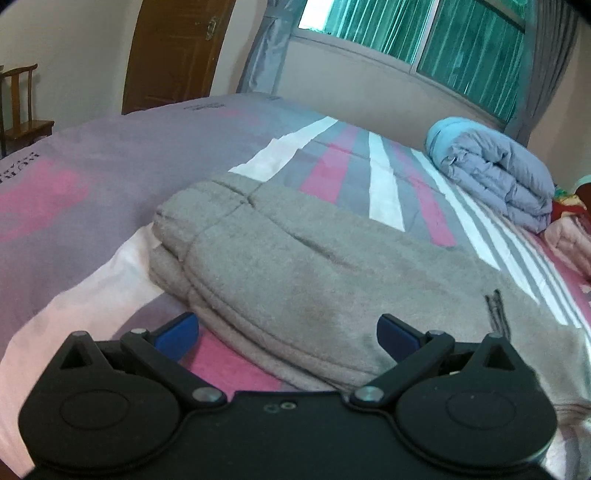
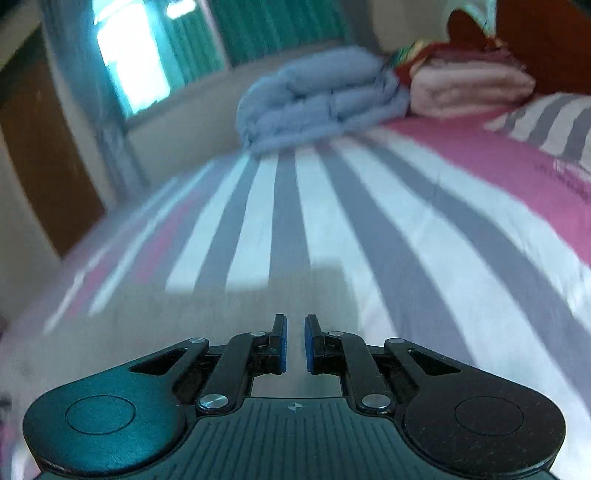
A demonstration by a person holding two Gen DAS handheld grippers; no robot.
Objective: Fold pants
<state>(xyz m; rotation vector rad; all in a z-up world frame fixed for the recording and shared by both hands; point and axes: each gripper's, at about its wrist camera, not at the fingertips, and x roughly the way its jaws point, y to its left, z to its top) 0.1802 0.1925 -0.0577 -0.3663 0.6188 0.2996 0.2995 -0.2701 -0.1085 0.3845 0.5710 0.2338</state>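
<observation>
Left wrist view takes in the bed (image 1: 92, 155) first, its cover (image 1: 384, 184) printed in broad grey, pink and white stripes and filling most of the frame, with a brown door (image 1: 173, 51), a green-curtained window (image 1: 424, 33) and a wooden chair (image 1: 22, 110) behind it. At the far side of the bed, near the wall under the window, lies a folded pale blue quilt (image 1: 491, 173), and just beside it, at the frame's right edge, a pink folded blanket (image 1: 569, 236). The pants (image 1: 295, 273), grey-brown and fleecy, lie on the cover in the near middle of the bed, folded into a thick layered bundle whose stacked edges show along its left side; a dark drawstring (image 1: 495, 306) lies on the cloth toward the right. The left gripper (image 1: 288, 336) sits low over the near edge of the bundle with its blue-padded jaws spread wide, one pad on either side of the folded cloth, pinching nothing. From the right wrist camera the picture is smeared by motion: the striped cover (image 2: 332, 206) runs away toward the quilt (image 2: 317, 99) and the pink blanket (image 2: 469, 88), and a blurred grey-brown patch, likely part of the pants (image 2: 288, 295), lies just ahead of the fingers. The right gripper (image 2: 295, 343) has its jaws drawn nearly together, a narrow gap left between the blue pads, and no cloth is seen caught in that gap.
</observation>
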